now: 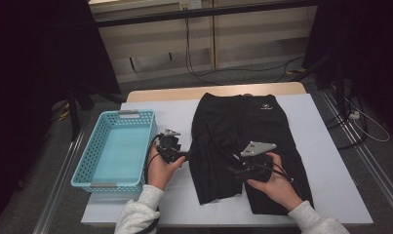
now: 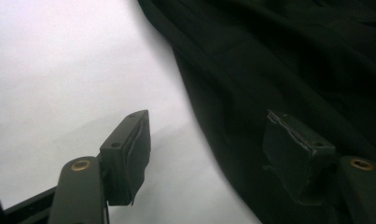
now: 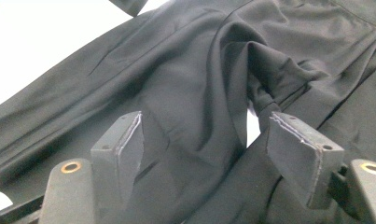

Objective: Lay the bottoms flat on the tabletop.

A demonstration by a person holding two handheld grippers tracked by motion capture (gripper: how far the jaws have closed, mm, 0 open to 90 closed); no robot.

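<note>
Black shorts [image 1: 243, 141] lengthwise on table, waistband far, legs toward person.

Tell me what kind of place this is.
Probably a lab or recording setup, not a home: dark curtains flank a bare table, cables trail along the floor, and metal rails run beside it.
</note>
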